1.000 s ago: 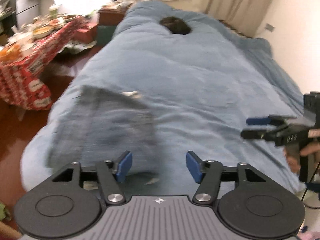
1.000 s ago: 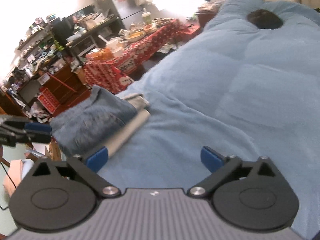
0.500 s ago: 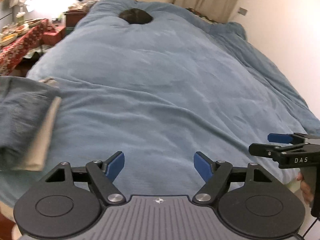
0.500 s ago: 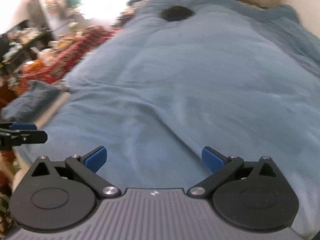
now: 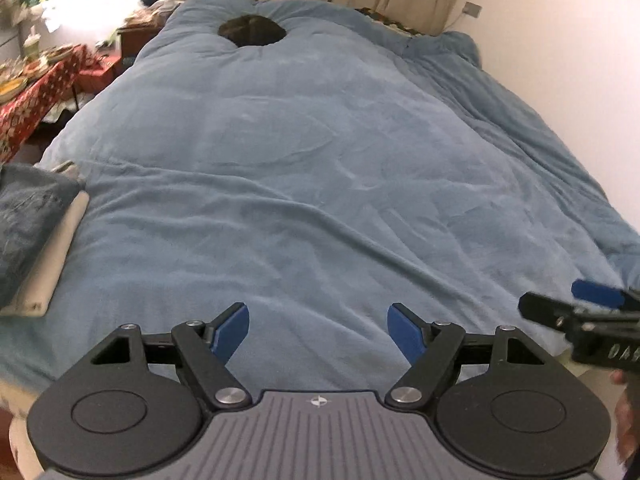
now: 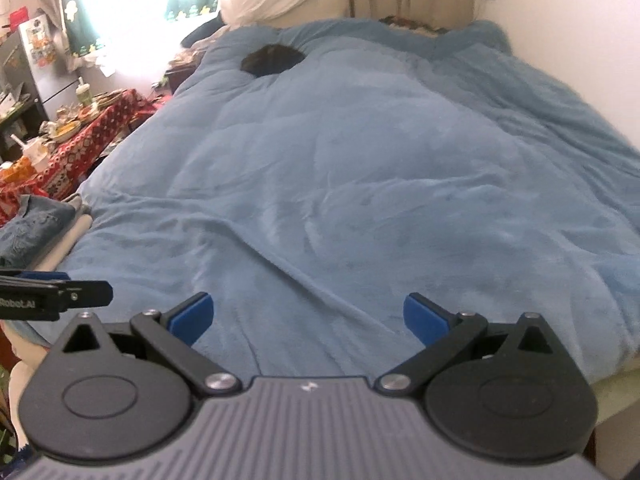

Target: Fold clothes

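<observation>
While both hand-held grippers, left (image 5: 318,332) and right (image 6: 308,318), hang spread and empty over the blue duvet (image 5: 320,168), folded jeans (image 5: 24,228) lie stacked at its left edge. Only the right view shows the fridge (image 6: 28,64) behind the red-clothed desk (image 6: 76,148).

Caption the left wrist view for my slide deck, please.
Left gripper open and empty above a blue duvet, folded clothes stacked at its left edge, right gripper alongside.

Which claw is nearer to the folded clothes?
Left. The left claw hangs beside the folded clothes; the right claw is farther along the bed.
</observation>
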`<state>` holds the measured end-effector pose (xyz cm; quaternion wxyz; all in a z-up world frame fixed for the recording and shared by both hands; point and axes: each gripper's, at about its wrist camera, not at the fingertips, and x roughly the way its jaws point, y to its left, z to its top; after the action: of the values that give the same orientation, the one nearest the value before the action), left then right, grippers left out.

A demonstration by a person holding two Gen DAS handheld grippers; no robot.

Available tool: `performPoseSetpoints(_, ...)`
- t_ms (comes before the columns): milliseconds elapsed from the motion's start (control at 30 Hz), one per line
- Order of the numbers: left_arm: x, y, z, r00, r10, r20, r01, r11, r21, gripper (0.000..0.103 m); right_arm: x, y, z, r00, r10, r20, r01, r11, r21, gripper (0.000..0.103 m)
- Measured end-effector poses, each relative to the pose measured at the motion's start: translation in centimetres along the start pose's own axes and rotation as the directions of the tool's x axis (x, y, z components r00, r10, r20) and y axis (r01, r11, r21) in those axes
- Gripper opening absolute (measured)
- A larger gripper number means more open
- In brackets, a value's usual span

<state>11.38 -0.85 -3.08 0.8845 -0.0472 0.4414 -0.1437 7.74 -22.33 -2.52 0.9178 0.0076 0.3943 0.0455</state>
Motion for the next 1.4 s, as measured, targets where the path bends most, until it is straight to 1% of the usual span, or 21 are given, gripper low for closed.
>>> performPoseSetpoints(67, -1.4, -0.5, -0.3, 1.000, 0.014, 0.013, -0.014, 1.000, 0.004, 0.079, -1.3, 0.7, 0.3, 0.999, -0.020, -0.034, 0.019, 0.999, -0.029, 0.102)
performPoseSetpoints(100, -2.1, -0.7, -0.5, 1.000, 0.015, 0.025, -0.015, 1.000, 0.002, 0.083, -1.8, 1.0, 0.3, 0.998, -0.027, -0.057, 0.024, 0.999, -0.046, 0.102)
performPoseSetpoints(133, -2.8, -0.8, -0.8, 0.999, 0.016, 0.039, -0.016, 1.000, -0.001, 0.084, -2.5, 1.4, 0.2, 0.997, -0.030, -0.064, 0.026, 0.997, -0.069, 0.102)
performPoseSetpoints(233, -5.0, -1.2, -1.4, 0.997, 0.020, 0.079, -0.019, 1.000, -0.011, 0.084, -4.6, 2.7, -0.3, 0.996, -0.086, -0.028, 0.083, 0.991, -0.106, 0.102)
performPoseSetpoints(267, -5.6, -1.3, -1.5, 0.996, 0.031, 0.086, -0.030, 0.999, -0.010, 0.084, -5.5, 3.0, -0.4, 0.996, -0.089, -0.008, 0.088, 0.991, -0.105, 0.102)
performPoseSetpoints(300, -6.1, -1.4, -1.5, 0.995, 0.045, 0.090, -0.044, 0.999, -0.009, 0.084, -6.1, 3.2, -0.4, 0.997, -0.082, 0.004, 0.082, 0.992, -0.093, 0.102)
performPoseSetpoints(367, -6.7, -1.6, -1.7, 0.992, 0.077, 0.095, -0.079, 0.997, 0.016, 0.084, -7.0, 3.0, -0.4, 0.999, -0.054, 0.000, 0.054, 0.998, -0.036, 0.102)
performPoseSetpoints(433, -7.0, -1.8, -1.8, 0.992, 0.097, 0.077, -0.102, 0.993, 0.060, 0.084, -7.6, 2.8, -0.3, 0.999, -0.029, -0.015, 0.029, 0.999, 0.030, 0.102)
performPoseSetpoints(500, -7.0, -2.2, -1.9, 0.995, 0.095, 0.043, -0.099, 0.988, 0.118, 0.085, -7.8, 2.6, -0.2, 0.999, -0.028, -0.026, 0.030, 0.997, 0.076, 0.102)
performPoseSetpoints(533, -7.0, -2.3, -2.0, 0.995, 0.092, 0.039, -0.097, 0.986, 0.137, 0.085, -7.8, 2.7, -0.3, 0.998, -0.051, -0.027, 0.053, 0.995, 0.086, 0.102)
performPoseSetpoints(633, -7.2, -2.5, -3.0, 0.984, 0.157, 0.090, -0.167, 0.979, 0.116, 0.085, -7.7, 3.1, -0.4, 0.992, -0.127, -0.027, 0.129, 0.985, 0.112, 0.102)
performPoseSetpoints(667, -7.2, -2.6, -3.4, 0.978, 0.180, 0.101, -0.190, 0.976, 0.105, 0.085, -7.6, 3.3, -0.6, 0.992, -0.124, -0.035, 0.128, 0.985, 0.114, 0.102)
performPoseSetpoints(733, -7.2, -2.6, -3.7, 0.980, 0.174, 0.095, -0.183, 0.978, 0.100, 0.085, -7.4, 3.8, -0.9, 0.993, -0.112, -0.046, 0.117, 0.987, 0.111, 0.102)
performPoseSetpoints(800, -7.1, -2.4, -3.8, 0.980, 0.185, 0.079, -0.192, 0.976, 0.102, 0.085, -7.2, 4.3, -1.4, 0.993, -0.113, -0.044, 0.117, 0.987, 0.112, 0.102)
performPoseSetpoints(967, -7.2, -1.9, -3.9, 0.967, 0.239, 0.089, -0.245, 0.967, 0.072, 0.088, -7.0, 5.2, -2.0, 0.994, -0.102, -0.046, 0.106, 0.990, 0.092, 0.102)
performPoseSetpoints(1100, -7.1, -1.5, -4.0, 0.967, 0.243, 0.079, -0.247, 0.968, 0.047, 0.088, -6.9, 5.5, -2.3, 0.995, -0.084, -0.052, 0.089, 0.991, 0.103, 0.102)
performPoseSetpoints(1233, -7.0, -1.4, -4.2, 0.967, 0.243, 0.073, -0.246, 0.968, 0.041, 0.088, -6.9, 5.7, -2.7, 0.993, -0.115, -0.029, 0.117, 0.989, 0.095, 0.102)
performPoseSetpoints(1400, -7.1, -1.8, -4.3, 0.967, 0.244, 0.080, -0.248, 0.968, 0.048, 0.088, -6.8, 5.7, -2.9, 0.994, -0.104, -0.026, 0.106, 0.990, 0.089, 0.102)
